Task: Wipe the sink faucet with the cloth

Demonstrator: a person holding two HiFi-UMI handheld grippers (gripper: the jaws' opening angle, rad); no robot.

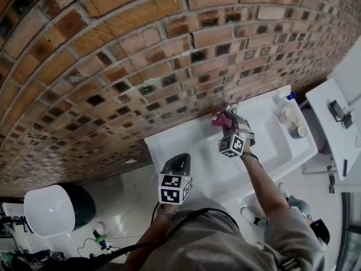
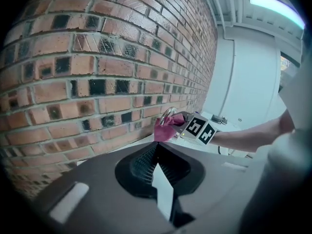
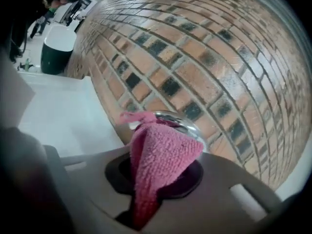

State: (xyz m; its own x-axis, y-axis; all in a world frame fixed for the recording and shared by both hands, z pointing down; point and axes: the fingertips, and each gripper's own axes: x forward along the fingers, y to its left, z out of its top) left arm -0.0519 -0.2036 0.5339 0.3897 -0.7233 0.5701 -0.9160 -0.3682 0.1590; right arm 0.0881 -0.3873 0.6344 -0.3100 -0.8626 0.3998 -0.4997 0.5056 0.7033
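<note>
A chrome faucet (image 1: pixel 230 107) rises at the back of the white sink (image 1: pixel 265 151), against the brick wall. My right gripper (image 1: pixel 225 124) is shut on a pink cloth (image 1: pixel 221 120) and holds it against the faucet. In the right gripper view the pink cloth (image 3: pixel 161 160) bunches out of the right gripper (image 3: pixel 151 179) and covers the curved chrome faucet (image 3: pixel 183 122). My left gripper (image 1: pixel 178 161) hangs shut and holds nothing, over the sink's left front edge. The left gripper (image 2: pixel 157 149) points toward the cloth (image 2: pixel 165 129) and faucet (image 2: pixel 167 114) from a distance.
A soap bottle (image 1: pixel 284 104) and a small round jar (image 1: pixel 298 131) stand on the sink's right end. A white counter (image 1: pixel 333 131) lies further right. A white bin (image 1: pixel 49 209) and cables (image 1: pixel 101 239) sit on the floor at lower left. The brick wall (image 1: pixel 141 55) backs the sink.
</note>
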